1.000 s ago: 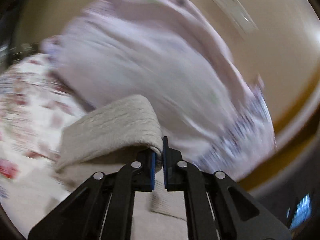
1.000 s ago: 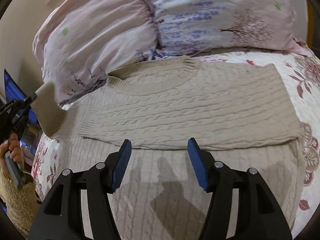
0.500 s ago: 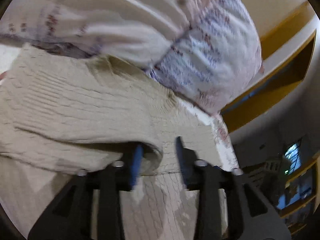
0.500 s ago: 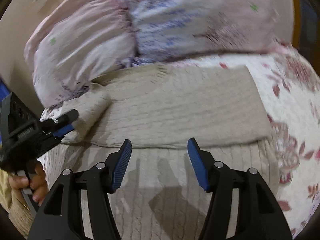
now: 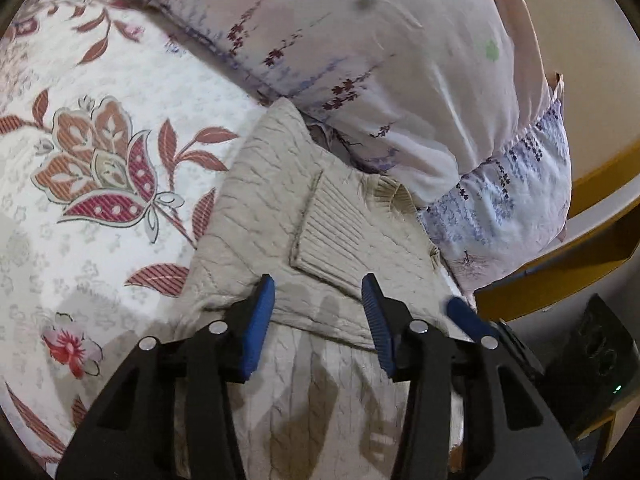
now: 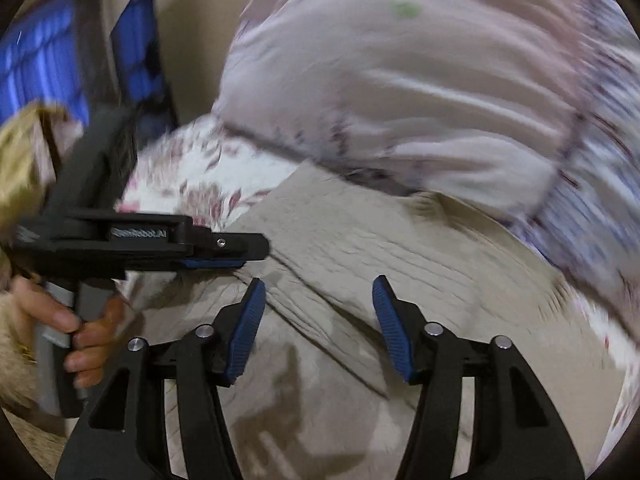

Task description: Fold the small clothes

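Observation:
A beige cable-knit sweater (image 5: pixel 256 184) lies flat on the floral bedspread (image 5: pixel 100 128). One sleeve is folded across its body, the ribbed cuff (image 5: pixel 340 236) lying on top. My left gripper (image 5: pixel 318 320) hovers open just above the folded sleeve, with nothing between its pads. In the blurred right wrist view my right gripper (image 6: pixel 319 320) hangs over the sweater (image 6: pixel 380 264); its jaws are closing, with knit below them but none pinched. The left gripper (image 6: pixel 224 256) reaches in from the left there, held by a hand (image 6: pixel 84 332).
A large pale floral pillow (image 5: pixel 380 60) presses against the sweater's collar end; it also shows in the right wrist view as a pillow (image 6: pixel 400 92). A yellow wooden bed frame (image 5: pixel 592 240) runs along the right. Blue-lit windows (image 6: pixel 40 64) stand behind the hand.
My left gripper let go of the sleeve, opened and sank; the sleeve now lies folded over the sweater. My right gripper swung left, rolled, and its jaws narrowed a little.

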A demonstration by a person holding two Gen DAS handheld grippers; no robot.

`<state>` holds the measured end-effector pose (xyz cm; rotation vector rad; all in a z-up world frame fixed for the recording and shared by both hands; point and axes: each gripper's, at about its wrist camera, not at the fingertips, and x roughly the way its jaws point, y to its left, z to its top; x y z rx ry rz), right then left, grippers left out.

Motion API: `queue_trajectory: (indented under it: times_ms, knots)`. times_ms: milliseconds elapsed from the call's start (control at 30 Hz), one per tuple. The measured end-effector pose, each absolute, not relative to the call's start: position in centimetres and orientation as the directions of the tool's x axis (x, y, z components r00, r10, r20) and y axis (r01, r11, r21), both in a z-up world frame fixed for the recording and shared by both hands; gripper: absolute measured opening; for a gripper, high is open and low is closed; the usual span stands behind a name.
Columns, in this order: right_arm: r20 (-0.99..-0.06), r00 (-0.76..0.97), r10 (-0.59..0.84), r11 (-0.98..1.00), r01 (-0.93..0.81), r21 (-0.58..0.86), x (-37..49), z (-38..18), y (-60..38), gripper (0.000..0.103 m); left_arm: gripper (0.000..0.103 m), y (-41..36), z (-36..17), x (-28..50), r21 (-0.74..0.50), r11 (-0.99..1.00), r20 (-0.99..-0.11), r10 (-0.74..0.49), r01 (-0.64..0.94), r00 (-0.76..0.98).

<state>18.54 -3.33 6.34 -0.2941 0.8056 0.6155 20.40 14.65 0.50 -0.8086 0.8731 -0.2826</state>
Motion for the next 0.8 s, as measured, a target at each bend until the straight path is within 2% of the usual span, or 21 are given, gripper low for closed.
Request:
queue_trajectory:
  times_ms: [133,200,233,300,400,500,667,733,800]
  knots:
    - [-0.787,0.535,0.307,0.785,-0.61,-0.108,20.1,3.9,-1.1,0.053,0.045,15.3,0.0,20.3,-0.756,0.646,-0.554,-0.546,-0.106,0.629]
    - [-0.802,0.519,0.296,0.796,-0.598,-0.093,21.2,2.6,-1.2,0.046,0.044,15.5,-0.2,20.3,-0.764,0.637,-0.547,-0.551,-0.106,0.63]
    - [-0.795,0.523,0.309,0.801,-0.594,-0.079,21.4,2.5,-1.5,0.041,0.044,15.4,-0.1,20.5,-0.765,0.636,-0.545,-0.553,-0.103,0.63]
    - [-0.785,0.536,0.31,0.815,-0.575,-0.07,21.3,2.6,-2.0,0.012,0.044,15.3,-0.2,20.4,-0.764,0.637,-0.544,-0.555,-0.098,0.63]
    - [-0.778,0.526,0.343,0.833,-0.553,-0.006,21.6,3.2,-2.9,0.007,0.044,15.3,-0.3,20.5,-0.761,0.642,-0.546,-0.552,-0.096,0.63]
    - [-0.725,0.576,0.377,0.877,-0.474,0.08,21.3,5.0,-5.7,0.007,0.044,15.1,-0.3,20.4,-0.754,0.65,-0.55,-0.546,-0.094,0.633]
    - [-0.58,0.726,0.368,0.921,-0.202,0.332,19.1,7.9,-16.5,0.007,0.044,14.8,-0.3,20.5,-0.742,0.665,-0.557,-0.539,-0.086,0.632]
    - [-0.577,0.751,0.32,0.909,-0.072,0.41,18.1,7.2,-20.8,0.007,0.046,14.7,-0.2,20.5,-0.737,0.671,-0.558,-0.538,-0.08,0.632]
    - [-0.633,0.716,0.294,0.886,0.044,0.461,17.3,5.1,-24.8,0.011,0.049,14.6,-0.1,20.4,-0.737,0.672,-0.555,-0.54,-0.073,0.632]
